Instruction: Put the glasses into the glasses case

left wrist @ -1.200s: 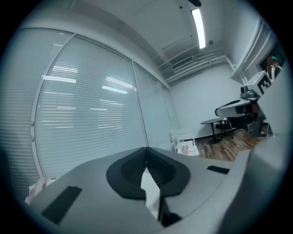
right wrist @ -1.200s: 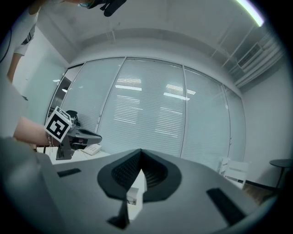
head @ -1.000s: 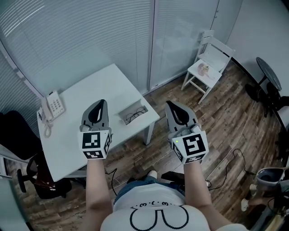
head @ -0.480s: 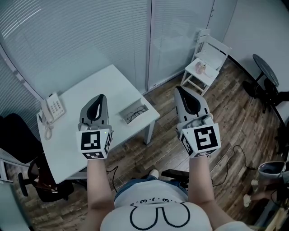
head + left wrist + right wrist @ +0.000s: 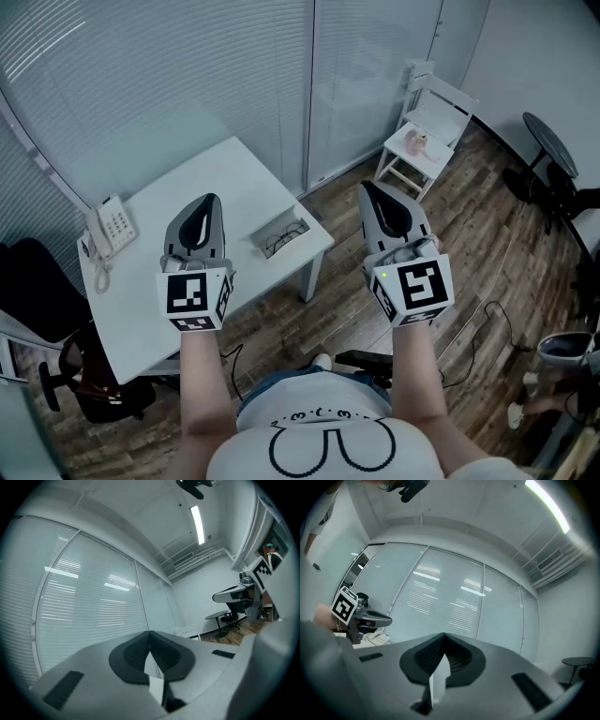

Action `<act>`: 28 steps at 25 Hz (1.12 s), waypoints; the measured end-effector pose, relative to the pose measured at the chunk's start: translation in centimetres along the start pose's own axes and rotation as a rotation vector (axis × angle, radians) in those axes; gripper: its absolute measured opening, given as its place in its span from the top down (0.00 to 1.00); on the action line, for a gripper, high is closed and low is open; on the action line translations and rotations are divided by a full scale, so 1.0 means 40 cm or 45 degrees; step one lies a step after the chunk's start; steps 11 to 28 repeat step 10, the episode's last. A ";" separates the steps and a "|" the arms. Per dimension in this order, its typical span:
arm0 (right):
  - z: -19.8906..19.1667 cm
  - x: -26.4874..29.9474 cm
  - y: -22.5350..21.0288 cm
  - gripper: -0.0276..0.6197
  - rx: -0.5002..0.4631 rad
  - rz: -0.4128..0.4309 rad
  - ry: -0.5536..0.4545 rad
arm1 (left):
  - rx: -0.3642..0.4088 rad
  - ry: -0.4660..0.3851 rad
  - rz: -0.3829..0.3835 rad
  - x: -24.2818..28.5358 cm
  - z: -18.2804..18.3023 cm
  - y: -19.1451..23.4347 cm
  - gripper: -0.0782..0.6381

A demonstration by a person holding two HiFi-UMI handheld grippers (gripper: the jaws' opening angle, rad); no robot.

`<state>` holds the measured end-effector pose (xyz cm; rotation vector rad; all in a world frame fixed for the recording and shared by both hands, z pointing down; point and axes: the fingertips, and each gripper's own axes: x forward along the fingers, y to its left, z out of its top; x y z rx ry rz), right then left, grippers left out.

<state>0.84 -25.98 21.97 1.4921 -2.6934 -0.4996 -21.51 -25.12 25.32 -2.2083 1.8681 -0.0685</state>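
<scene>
Left claw [image 5: 212, 199] and right claw [image 5: 367, 186], both pinched shut on nothing, hover either side of the glasses case [image 5: 258, 246], and the glasses [image 5: 284, 236] seem to lie inside it on the tabletop [image 5: 187, 178], so stowing looks done.

1. A telephone [image 5: 111, 225] is set at the left edge of the table [image 5: 216, 173].
2. The glasses [image 5: 284, 240] are laid in the glasses case [image 5: 256, 246], near the table's right corner.
3. The left gripper [image 5: 208, 199] is held above the table, between telephone and case.
4. The right gripper [image 5: 367, 186] is held right of the table, over the floor [image 5: 487, 253].
5. A chair [image 5: 427, 141] is set behind, to the right.
</scene>
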 end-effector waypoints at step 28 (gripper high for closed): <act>0.001 0.003 0.009 0.94 -0.008 0.002 0.003 | 0.000 -0.007 -0.008 -0.001 0.005 0.003 0.87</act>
